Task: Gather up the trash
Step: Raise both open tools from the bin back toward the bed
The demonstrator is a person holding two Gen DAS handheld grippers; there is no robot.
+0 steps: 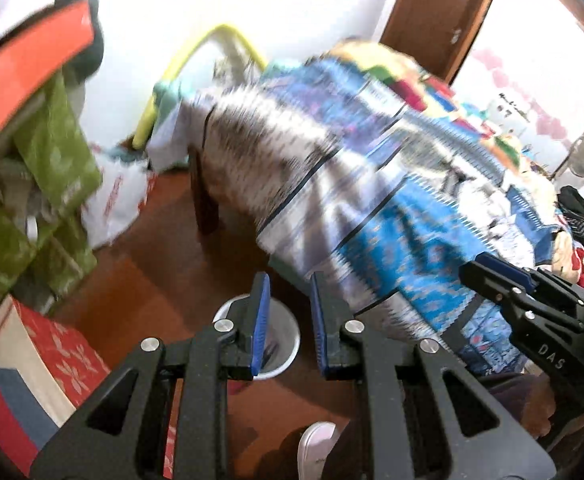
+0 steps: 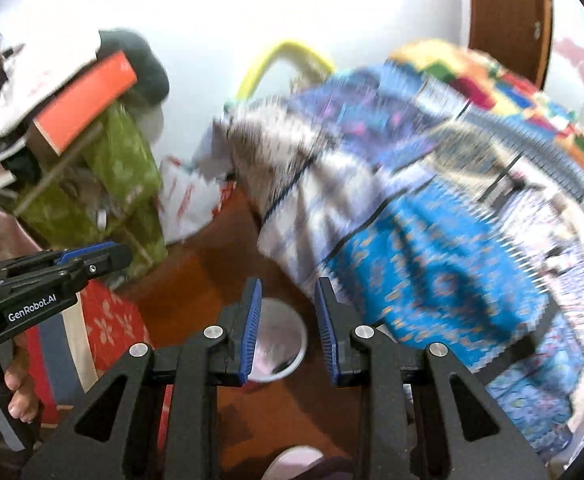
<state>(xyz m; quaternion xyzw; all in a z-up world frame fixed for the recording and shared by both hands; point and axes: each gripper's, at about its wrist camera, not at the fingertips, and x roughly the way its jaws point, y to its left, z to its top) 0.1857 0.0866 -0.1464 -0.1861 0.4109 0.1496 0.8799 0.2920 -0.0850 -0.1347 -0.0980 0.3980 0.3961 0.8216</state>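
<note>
Hovering side by side above a reddish wooden floor, two handheld grippers look down at a small white bin (image 1: 288, 332) that stands upright just beside the near edge of a bed (image 1: 371, 200). The left gripper (image 1: 290, 328) has its blue-padded fingers (image 1: 262, 320) apart with nothing between them; the right gripper (image 2: 288, 330) is likewise spread and empty. Both pictures are smeared by motion, so fine detail is lost.

The bin is round, its mouth facing straight up, its long axis vertical; a pale liner seems to sit inside it, though what it holds is too blurred to tell. It lies between each pair of fingers in view, near the onlooker's feet.

A blue patterned blanket (image 2: 431, 272) drapes over the bed on the right. On the left, green bags (image 1: 56, 148) and a red flowered box (image 1: 60, 348) crowd the floor, with an orange box (image 2: 88, 96) stacked above.

No piece of trash is clearly visible. The step in hand looks like searching or approaching the bin. Doing it well probably means slowing the hands until the view steadies, keeping fingers wide, and staying clear of the hanging blanket, which could snag
</note>
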